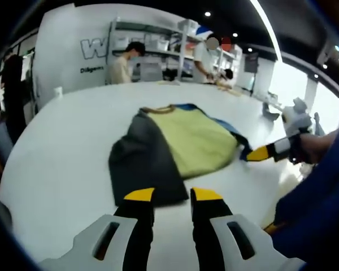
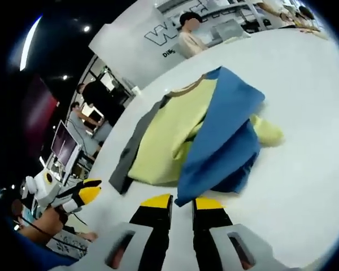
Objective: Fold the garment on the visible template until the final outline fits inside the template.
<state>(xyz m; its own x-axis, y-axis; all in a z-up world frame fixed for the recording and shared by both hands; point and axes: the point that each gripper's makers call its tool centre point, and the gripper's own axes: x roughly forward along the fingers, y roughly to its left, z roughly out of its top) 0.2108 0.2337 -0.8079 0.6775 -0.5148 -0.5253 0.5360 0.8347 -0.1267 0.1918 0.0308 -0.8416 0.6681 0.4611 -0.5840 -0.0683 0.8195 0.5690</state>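
The garment (image 1: 178, 148) is soft matt cloth in three panels: a dark grey one, a pale yellow-green one and a blue one, with a thin brown ribbed-looking collar at its far end. It creases loosely and takes no shine. The worktop (image 1: 62, 152) under it is a smooth white surface with a faint sheen. The left tool (image 1: 173, 196) has hard plastic-looking jaws, black with matt yellow tips on pale grey housings; the right tool (image 2: 181, 202) looks the same.

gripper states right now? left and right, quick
Left gripper: open, holding nothing, jaws at the dark edge of the garment.
Right gripper: blue corner of the garment lies between the tips; grip cannot be told.
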